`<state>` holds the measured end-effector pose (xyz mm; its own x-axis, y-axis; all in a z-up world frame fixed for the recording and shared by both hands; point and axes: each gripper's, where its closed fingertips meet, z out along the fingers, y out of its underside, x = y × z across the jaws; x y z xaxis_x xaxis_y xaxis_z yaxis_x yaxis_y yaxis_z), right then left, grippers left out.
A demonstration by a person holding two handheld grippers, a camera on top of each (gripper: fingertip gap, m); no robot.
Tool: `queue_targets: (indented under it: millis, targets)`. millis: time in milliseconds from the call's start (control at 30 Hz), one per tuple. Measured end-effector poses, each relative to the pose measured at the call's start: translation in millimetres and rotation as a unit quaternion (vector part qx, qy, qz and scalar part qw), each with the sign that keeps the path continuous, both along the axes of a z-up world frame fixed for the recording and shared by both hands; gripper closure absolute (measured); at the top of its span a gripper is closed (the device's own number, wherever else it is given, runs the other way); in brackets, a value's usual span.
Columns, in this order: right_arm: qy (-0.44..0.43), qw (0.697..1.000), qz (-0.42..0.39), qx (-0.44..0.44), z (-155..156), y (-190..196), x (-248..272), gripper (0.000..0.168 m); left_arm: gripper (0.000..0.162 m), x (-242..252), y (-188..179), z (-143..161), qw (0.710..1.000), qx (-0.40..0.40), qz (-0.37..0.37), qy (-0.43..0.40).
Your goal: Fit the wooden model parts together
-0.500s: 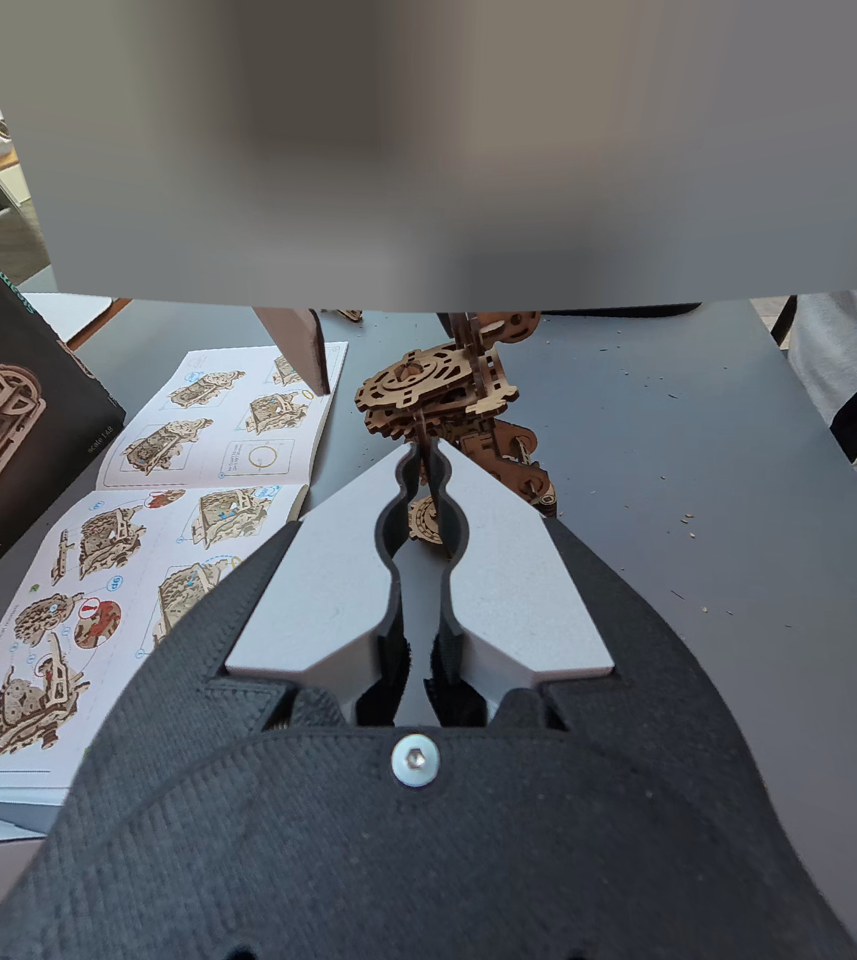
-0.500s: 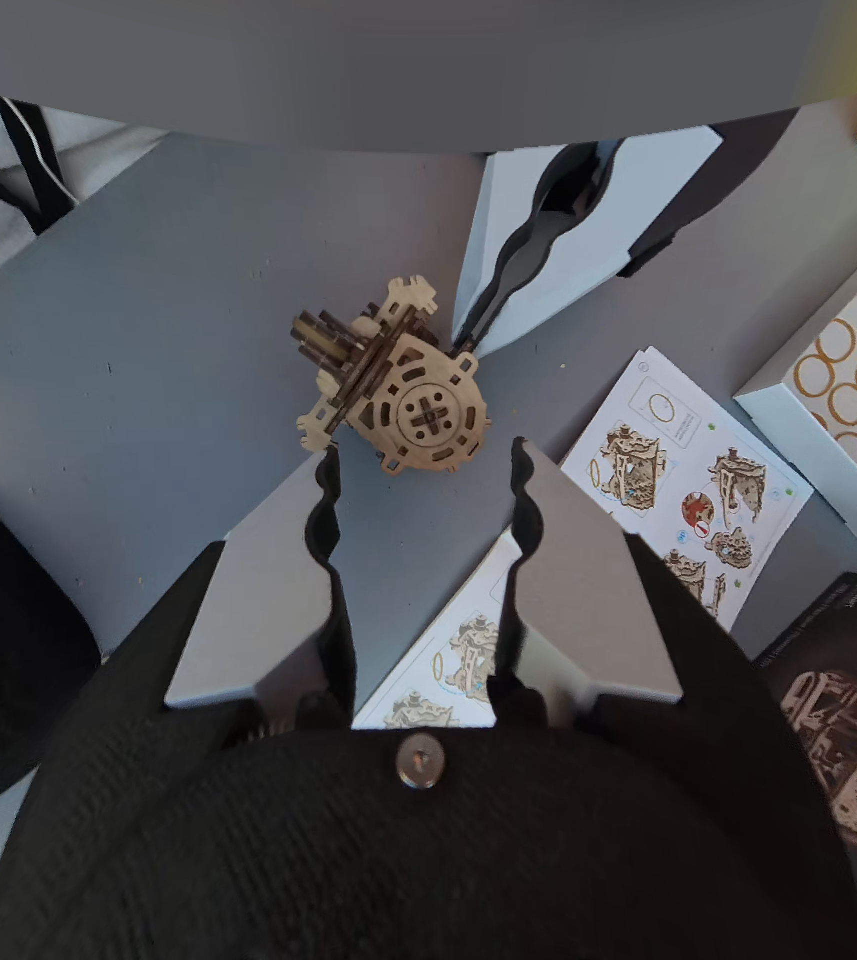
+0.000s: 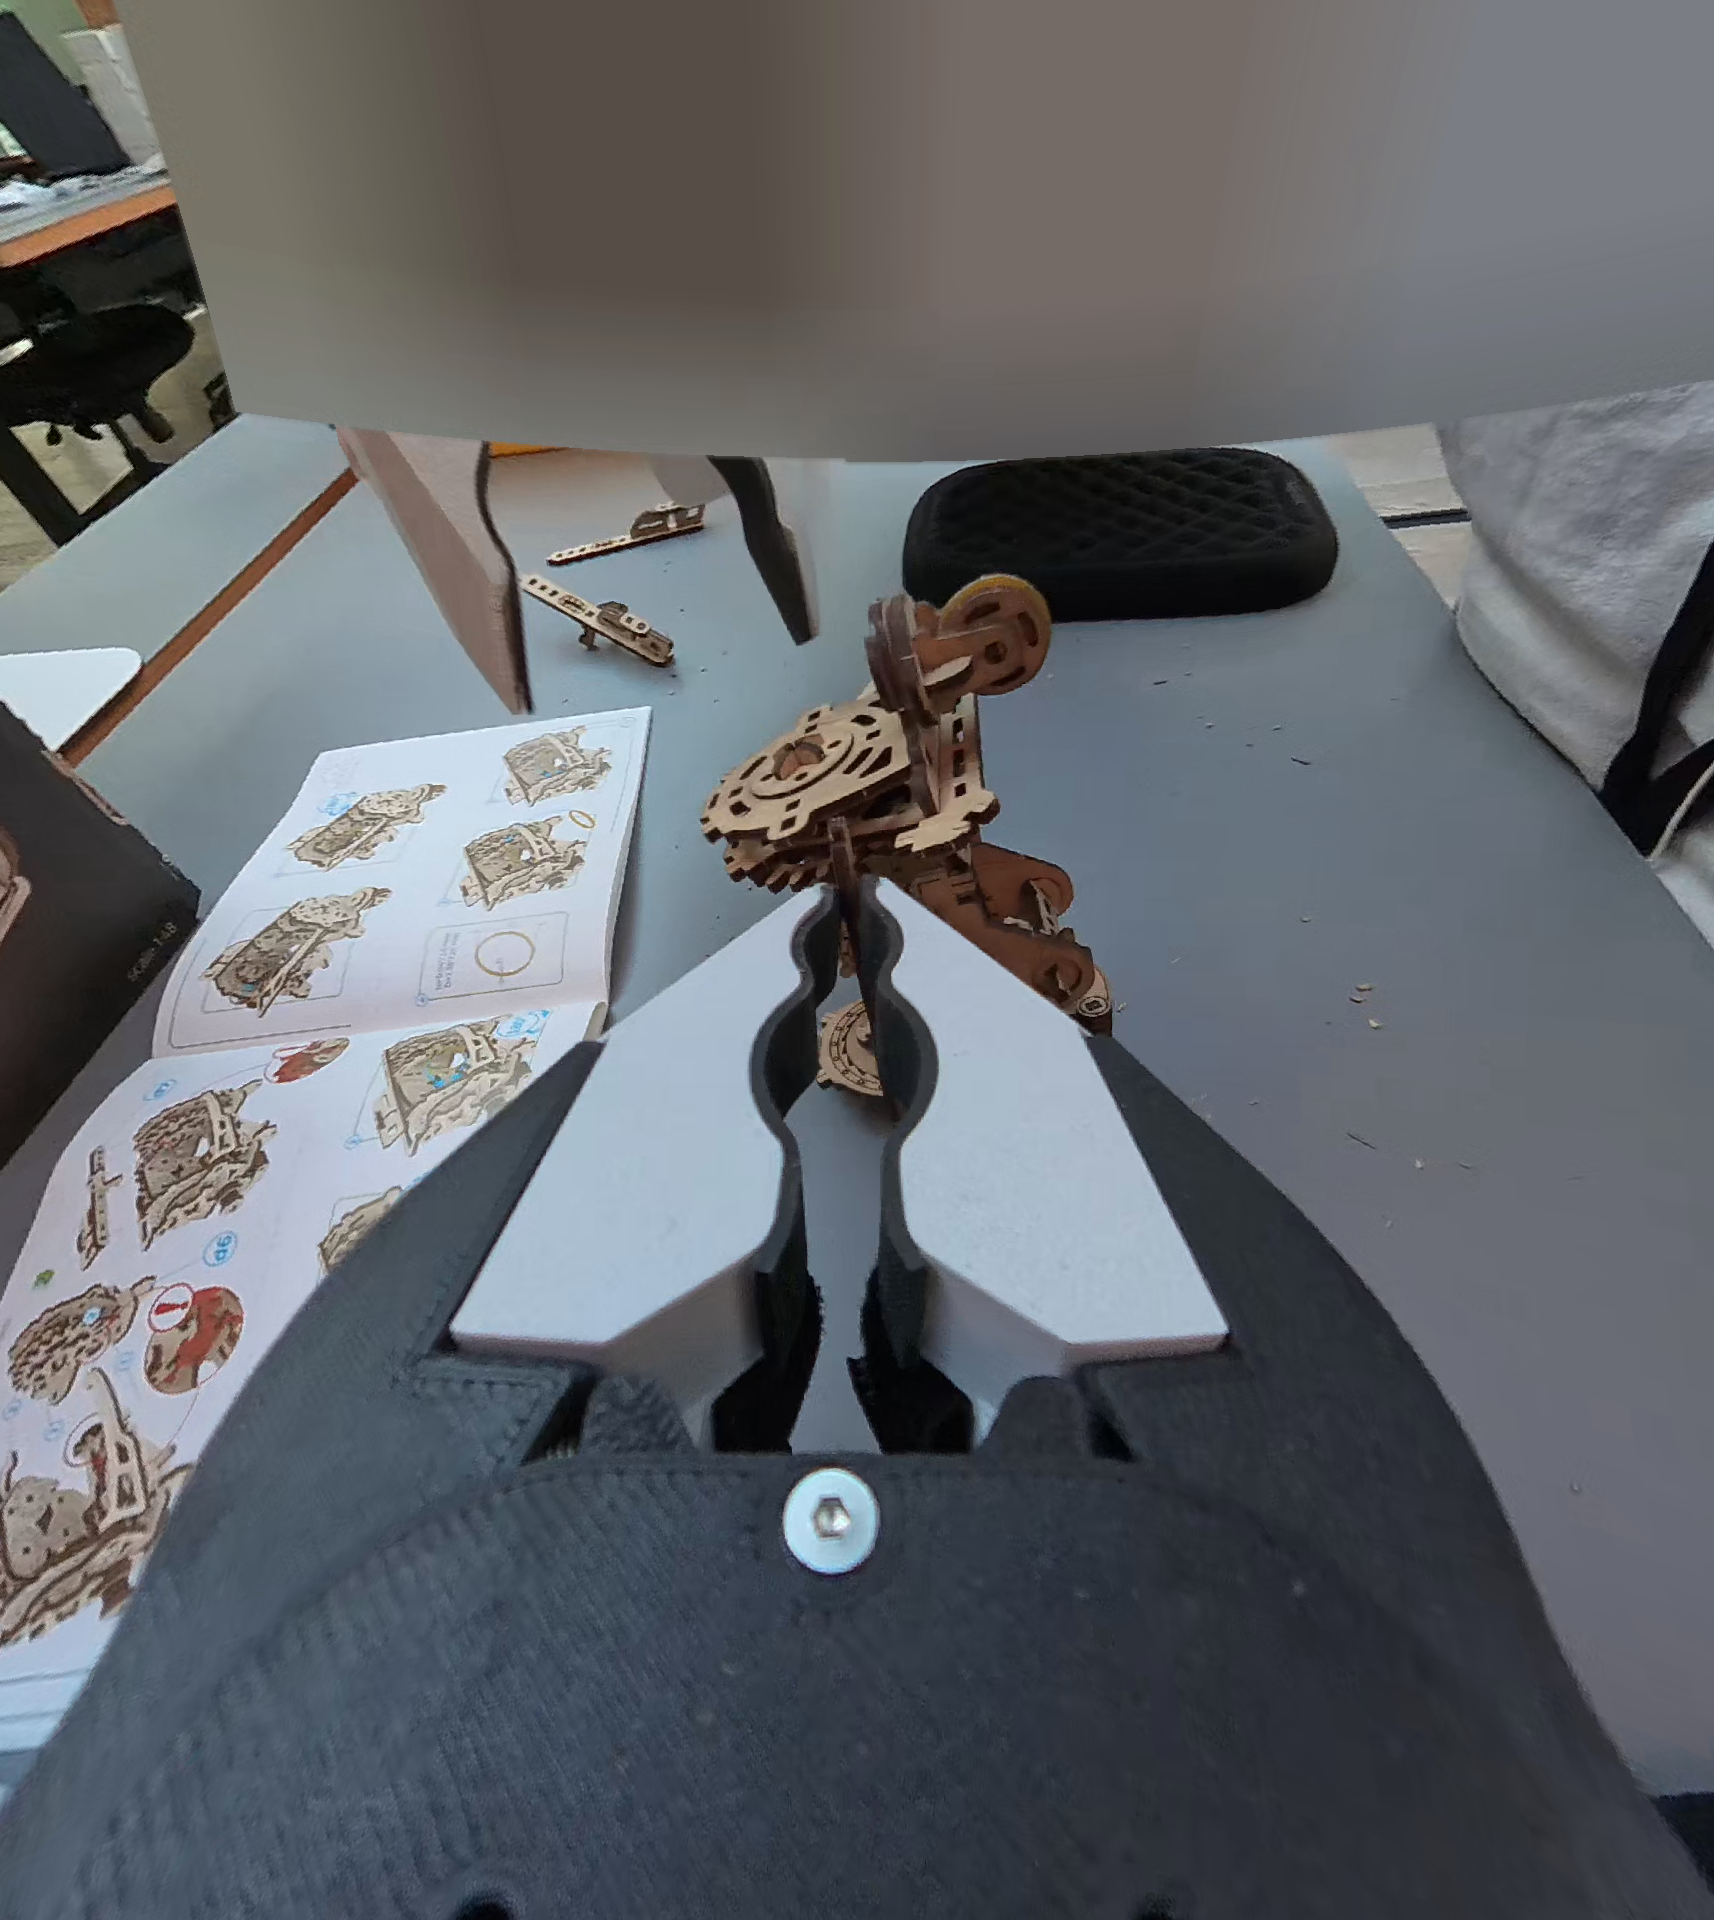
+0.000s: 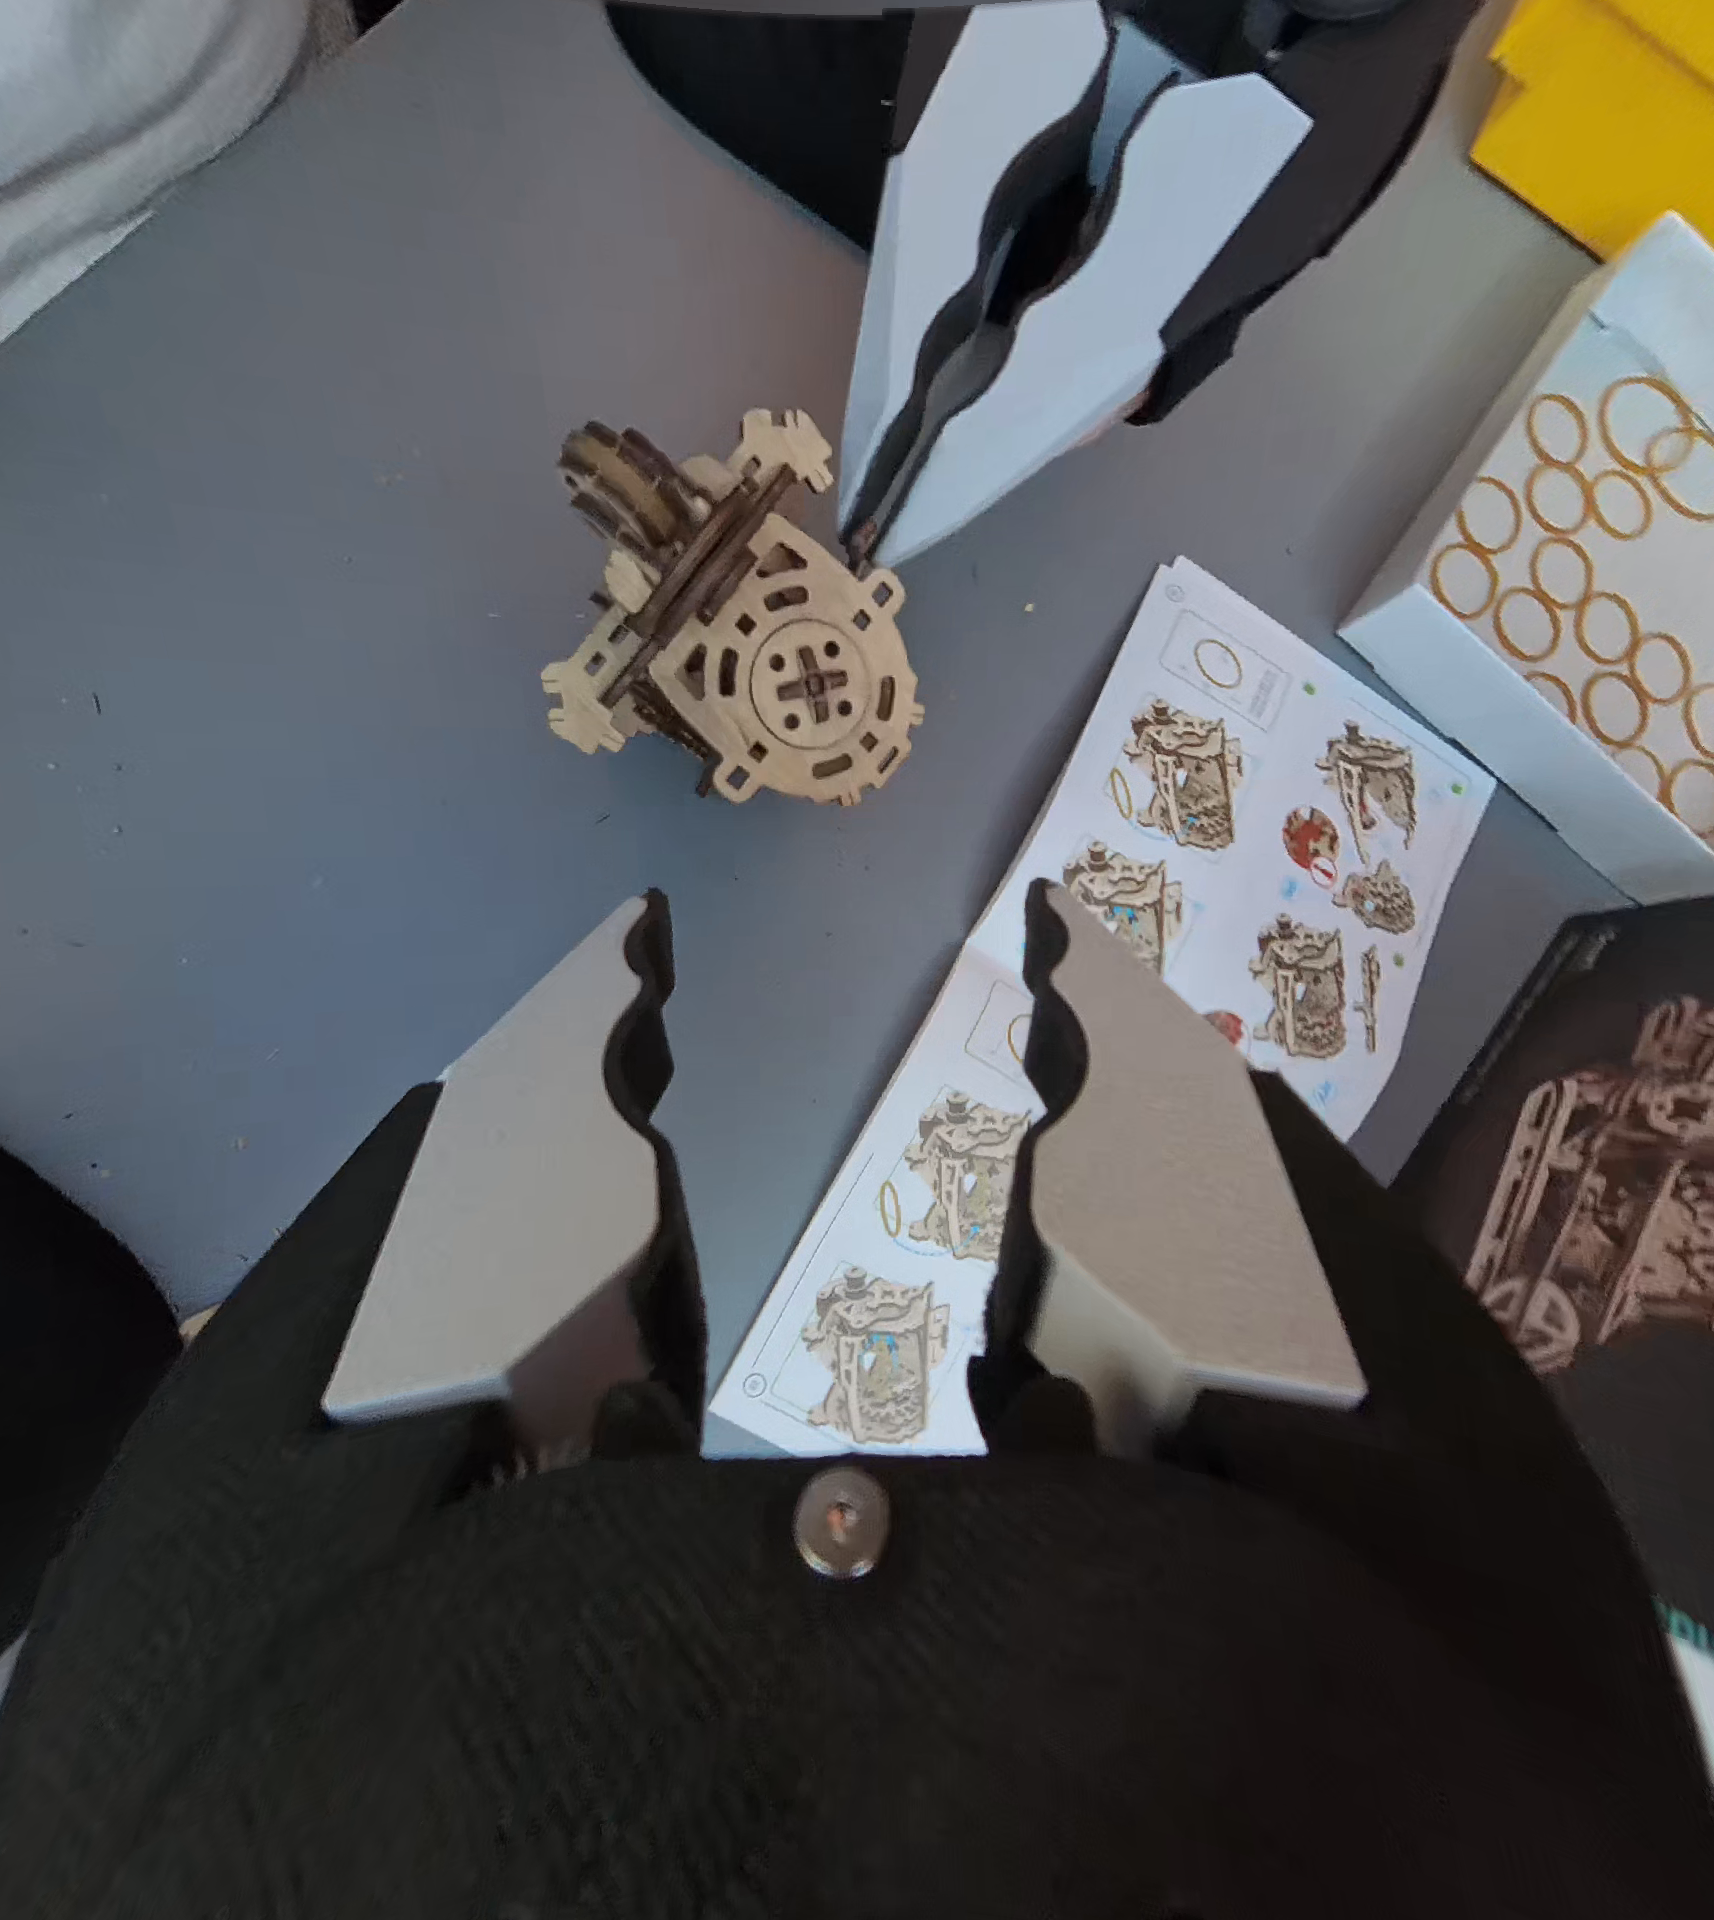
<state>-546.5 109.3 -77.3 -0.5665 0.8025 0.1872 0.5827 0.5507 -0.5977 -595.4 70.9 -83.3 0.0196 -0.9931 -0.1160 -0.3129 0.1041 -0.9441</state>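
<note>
Now the right gripper (image 4: 848, 914) sits higher and farther back from the wooden model (image 4: 728, 644) than it did half a second ago, its jaws spread wide with nothing between them. Earlier its fingertips flanked the model closely; now bare counter (image 4: 209, 623) shows between them and the wood. I read that as a withdrawal after a touch or a check — not as a part being fitted.

The left gripper (image 3: 848, 909) is clamped on a thin dark edge plate of the model, as it was before, and holds the assembly upright with its foot apparently near or on the counter. From the left wrist view more of the scene has opened up: the model's top disc (image 3: 998, 634) now shows, as do two loose wooden strips (image 3: 604, 618) lying beyond the open instruction booklet (image 3: 396, 935) and a black padded rest (image 3: 1123, 540) farther back. The view seems to have pulled away a little.

With the model steadied and the right gripper free, the likely next job is fetching one of those loose strips. That is a guess — nothing yet points to which.
</note>
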Motion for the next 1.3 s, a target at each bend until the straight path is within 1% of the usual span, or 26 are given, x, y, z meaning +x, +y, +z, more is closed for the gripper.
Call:
queue_targets:
  millis: [33, 100, 167, 267, 500, 667, 833, 900, 967, 1300]
  targets:
    - [0.011, 1.0, -0.016, -0.002, 0.5, 1.7, 4.1, 0.097, 0.161, 1.0, -0.4, 0.4, 1.0, -0.001, -0.011, 0.001]
    - [0.026, 0.999, -0.022, -0.025, 2.4, -5.5, 8.4, 0.097, 0.162, 2.4, 0.5, 0.6, 1.0, 0.003, -0.029, 0.009]
    - [0.04, 0.999, 0.008, -0.017, 1.6, -14.8, 7.8, 0.099, 0.161, 3.7, 2.4, 0.4, 0.999, 0.008, -0.044, 0.018]
    - [0.041, 0.998, 0.044, 0.025, -3.2, -15.5, 1.5, 0.099, 0.162, 6.1, 3.8, 0.8, 0.998, -0.008, -0.062, 0.023]
    - [0.054, 0.991, 0.121, 0.004, 2.7, -29.2, -14.6, 0.103, 0.162, 8.4, 10.3, 0.2, 0.997, -0.04, -0.058, 0.009]
    - [0.038, 0.989, 0.145, -0.003, -4.4, -28.8, -15.9, 0.105, 0.162, 9.2, 11.2, 0.4, 0.997, -0.055, -0.061, 0.001]
    - [0.002, 0.987, 0.158, -0.019, -17.8, -30.2, -17.8, 0.11, 0.162, 8.4, 10.7, 0.4, 0.996, -0.054, -0.065, -0.001]
    - [0.004, 0.987, 0.157, -0.027, -17.2, -30.6, -19.5, 0.116, 0.162, 8.3, 10.3, 0.4, 0.996, -0.054, -0.065, -0.001]
    - [0.01, 0.987, 0.157, -0.031, -14.9, -31.3, -19.8, 0.118, 0.162, 8.3, 10.3, 0.4, 0.996, -0.059, -0.064, -0.001]
    - [0.017, 0.99, 0.142, 0.022, -13.8, -26.5, -20.8, 0.119, 0.162, 8.5, 13.2, 0.3, 0.992, -0.11, -0.055, 0.002]
